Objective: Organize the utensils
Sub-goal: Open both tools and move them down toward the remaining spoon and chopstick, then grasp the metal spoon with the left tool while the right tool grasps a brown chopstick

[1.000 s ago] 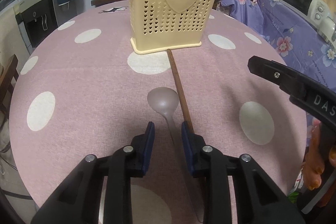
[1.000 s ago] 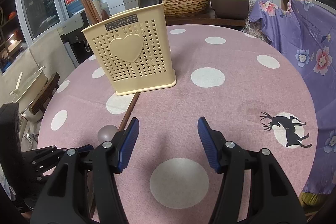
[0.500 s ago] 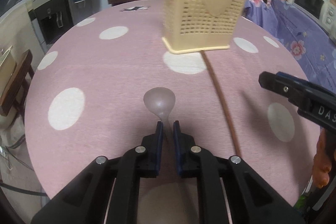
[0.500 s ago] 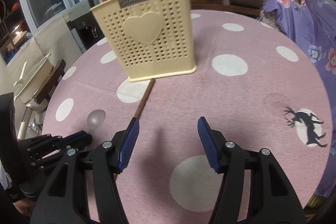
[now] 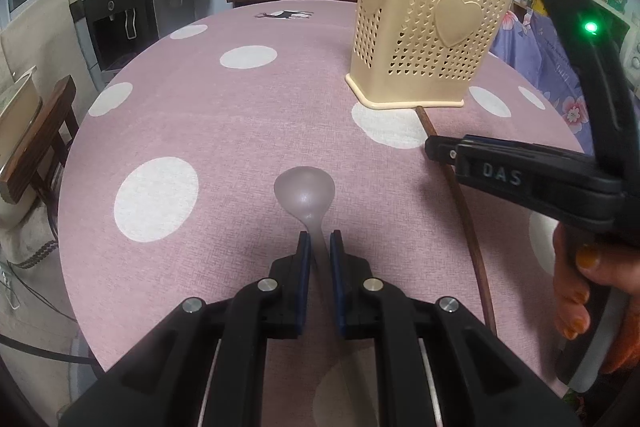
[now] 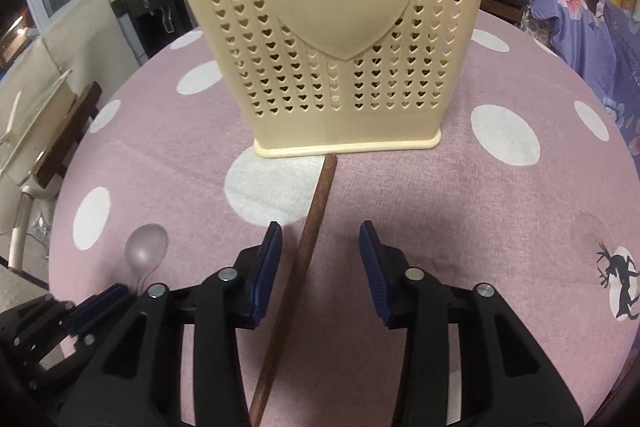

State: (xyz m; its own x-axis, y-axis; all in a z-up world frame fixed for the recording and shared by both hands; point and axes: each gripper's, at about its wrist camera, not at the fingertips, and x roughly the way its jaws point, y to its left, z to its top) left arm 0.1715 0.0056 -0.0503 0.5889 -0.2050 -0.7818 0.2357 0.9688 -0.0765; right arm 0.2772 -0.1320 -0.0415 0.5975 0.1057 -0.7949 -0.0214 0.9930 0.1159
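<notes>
Between the blue-padded fingers of the left gripper (image 5: 319,251), low centre of the left wrist view: the handle of a translucent spoon (image 5: 306,193), clamped, its bowl lying on the table (image 5: 200,123) just ahead of the tips. Between the fingers of the right gripper (image 6: 320,263), low centre of the right wrist view: a long brown wooden stick (image 6: 308,239), chopstick or handle I cannot tell, lying flat; the fingers are closing around it and the pads do not yet touch it. Far end of the stick: just short of the base of the cream heart-perforated utensil holder (image 6: 340,27), upright in the upper centre. Holder contents: several dark handles rising above its rim in the left view, upper right. Table covering: pink cloth with white dots. Progress, as judged: some utensils already stowed; spoon gripped but not lifted, stick not yet gripped, both still to go into the holder.
</notes>
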